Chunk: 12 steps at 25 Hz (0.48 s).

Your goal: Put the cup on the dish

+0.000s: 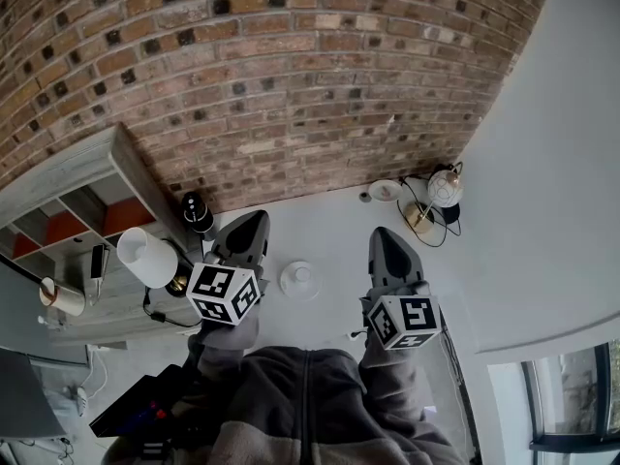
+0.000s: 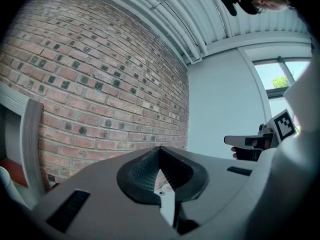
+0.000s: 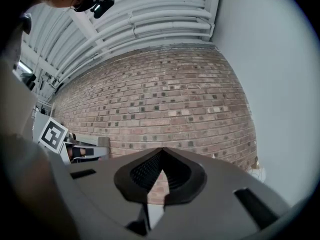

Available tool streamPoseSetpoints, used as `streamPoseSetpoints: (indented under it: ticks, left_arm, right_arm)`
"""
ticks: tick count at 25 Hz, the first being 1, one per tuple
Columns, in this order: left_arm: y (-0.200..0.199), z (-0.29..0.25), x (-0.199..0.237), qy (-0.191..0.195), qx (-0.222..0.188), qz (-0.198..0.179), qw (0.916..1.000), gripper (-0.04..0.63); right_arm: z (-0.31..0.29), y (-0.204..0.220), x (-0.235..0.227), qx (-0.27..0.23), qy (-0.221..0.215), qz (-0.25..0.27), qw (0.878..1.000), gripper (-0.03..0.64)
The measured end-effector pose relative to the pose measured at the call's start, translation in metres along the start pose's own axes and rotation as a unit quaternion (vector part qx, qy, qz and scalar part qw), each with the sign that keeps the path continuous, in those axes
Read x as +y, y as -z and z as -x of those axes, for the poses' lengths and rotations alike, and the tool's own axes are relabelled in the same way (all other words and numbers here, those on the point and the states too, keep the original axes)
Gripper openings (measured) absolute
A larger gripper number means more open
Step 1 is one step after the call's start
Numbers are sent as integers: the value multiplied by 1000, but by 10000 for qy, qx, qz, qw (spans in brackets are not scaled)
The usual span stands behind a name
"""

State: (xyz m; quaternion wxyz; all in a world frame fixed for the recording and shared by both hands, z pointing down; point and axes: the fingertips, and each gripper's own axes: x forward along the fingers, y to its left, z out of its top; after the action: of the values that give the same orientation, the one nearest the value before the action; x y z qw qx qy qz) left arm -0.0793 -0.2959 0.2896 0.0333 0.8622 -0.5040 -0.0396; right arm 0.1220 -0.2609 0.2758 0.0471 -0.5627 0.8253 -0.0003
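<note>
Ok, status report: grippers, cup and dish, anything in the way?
Left gripper shut, empty. Right gripper shut, empty. White dish on table between them; cup on it, can't confirm. Nothing blocking.

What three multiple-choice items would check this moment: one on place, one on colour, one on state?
1. Where is the white dish in the head view?
A. On the table, between the left gripper and the right gripper
B. On a chair
C. Held in a gripper

2. What colour is the wall?
A. Green
B. Red-brown brick
C. Black

3. How do the left gripper's jaws stand?
A. Wide apart
B. Shut on a spoon
C. Shut with nothing between them

Answers:
1 A: the head view shows the dish lying on the table between the two grippers.
2 B: rows of red-brown bricks fill the wall in every view.
3 C: the left gripper view shows the jaws meeting at their tips, with nothing between them.
</note>
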Motion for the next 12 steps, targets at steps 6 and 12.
streamPoseSetpoints:
  ticks: [6, 12]
  left_arm:
    - [-7, -4, -5, 127, -95, 41, 9999, 3]
    - [-7, -5, -8, 176, -77, 26, 9998, 3]
  right_arm:
    - [-1, -6, 1, -90, 26, 83, 9999, 0]
    - [-1, -6, 0, -85, 40, 90, 9999, 0]
